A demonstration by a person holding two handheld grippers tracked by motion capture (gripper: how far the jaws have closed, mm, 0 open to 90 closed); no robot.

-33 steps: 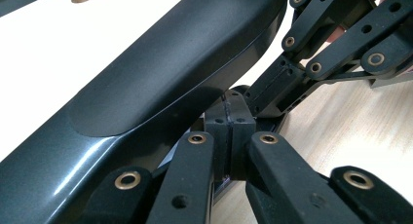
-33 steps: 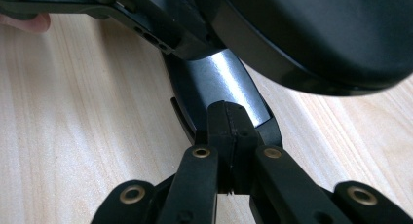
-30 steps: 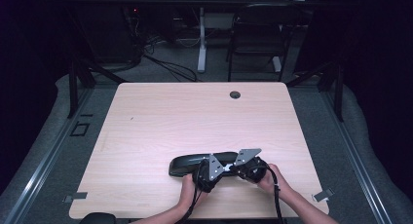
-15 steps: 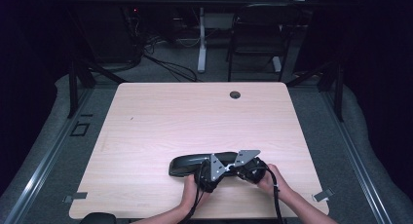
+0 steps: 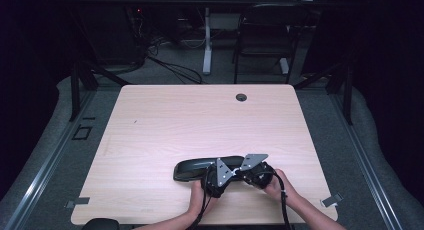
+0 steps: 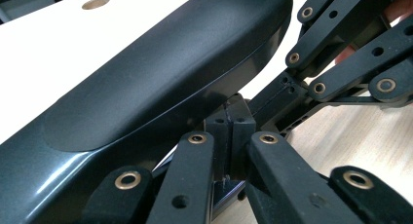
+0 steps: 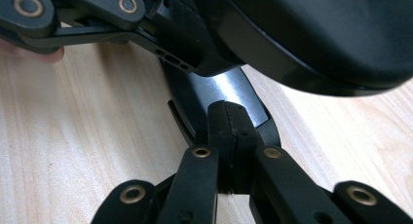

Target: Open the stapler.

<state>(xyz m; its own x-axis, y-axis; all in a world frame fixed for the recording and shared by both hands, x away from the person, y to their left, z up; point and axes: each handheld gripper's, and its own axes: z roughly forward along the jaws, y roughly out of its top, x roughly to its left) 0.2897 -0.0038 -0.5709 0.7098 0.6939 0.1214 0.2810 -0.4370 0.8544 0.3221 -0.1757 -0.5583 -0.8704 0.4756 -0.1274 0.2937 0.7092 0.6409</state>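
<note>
High view looks down from above; both gripper views close, sharing the black case (image 5: 200, 168)

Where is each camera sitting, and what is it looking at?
High view: above the person's side, looking forward and down at the table; forearms and both hands show.
Left gripper view: rides the left hand-held gripper, facing the black case; its own shut jaws show.
Right gripper view: rides the right hand-held gripper, facing the case's underside; shut jaws show.
All three share the case.

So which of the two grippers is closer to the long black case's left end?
The left gripper, held in the person's left hand. In the high view it sits nearer the middle of the dark oblong case, while the right gripper is out by the case's right end.
</note>
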